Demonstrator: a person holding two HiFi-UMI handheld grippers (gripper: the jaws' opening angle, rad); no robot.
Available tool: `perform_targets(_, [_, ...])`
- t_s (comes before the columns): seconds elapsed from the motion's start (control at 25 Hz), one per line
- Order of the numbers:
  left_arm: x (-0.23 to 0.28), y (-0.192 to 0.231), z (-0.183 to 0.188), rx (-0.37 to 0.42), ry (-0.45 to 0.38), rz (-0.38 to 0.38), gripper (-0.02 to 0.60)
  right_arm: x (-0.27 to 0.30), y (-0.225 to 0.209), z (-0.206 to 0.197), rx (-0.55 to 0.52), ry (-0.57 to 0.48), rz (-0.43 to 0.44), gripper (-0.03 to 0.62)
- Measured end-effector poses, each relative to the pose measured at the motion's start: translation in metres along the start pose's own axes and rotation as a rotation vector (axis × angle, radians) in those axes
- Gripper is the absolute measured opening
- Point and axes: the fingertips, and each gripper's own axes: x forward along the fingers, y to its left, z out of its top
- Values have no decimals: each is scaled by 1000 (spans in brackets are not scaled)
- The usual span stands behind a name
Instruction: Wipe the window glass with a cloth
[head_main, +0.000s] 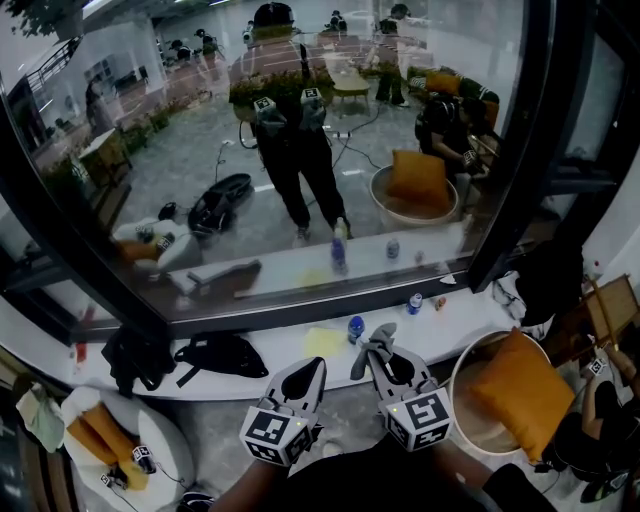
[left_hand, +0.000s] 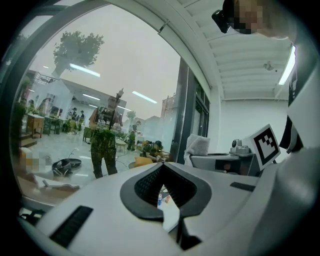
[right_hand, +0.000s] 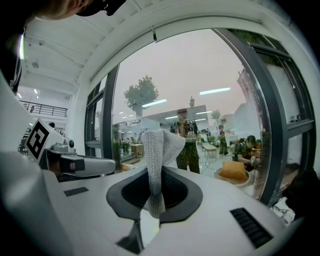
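Right gripper view shows your right gripper (right_hand: 156, 170) closed on the cloth (right_hand: 161, 145). Its jaws pinch a pale grey knitted fold, which stands upright above the tips and hangs a little below them. The cloth points toward the window glass (head_main: 300, 150), and whether it touches the pane cannot be told from any view.

Left gripper view shows your left gripper (left_hand: 163, 166) with its jaws together at the tips and nothing held between them. It also faces the glass, just beside the right gripper, whose marker cube (left_hand: 266, 144) shows at its side.

From the head view you hold both grippers side by side over the white counter (head_main: 470, 322) that runs below the window frame. On that counter, a blue-capped bottle (head_main: 355, 327) stands just ahead of your right gripper, with a yellow sheet (head_main: 324, 342) lying beside it. A small can (head_main: 415, 303) stands farther right, and a black bag (head_main: 222, 355) lies to the left. An orange cushion (head_main: 520, 390) rests in a round chair at the right, below the counter
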Motion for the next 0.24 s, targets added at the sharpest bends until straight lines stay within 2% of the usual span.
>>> perform_targets(0.24, [-2, -1, -1, 7, -2, -7, 8, 0, 4, -1, -3, 0, 1, 51])
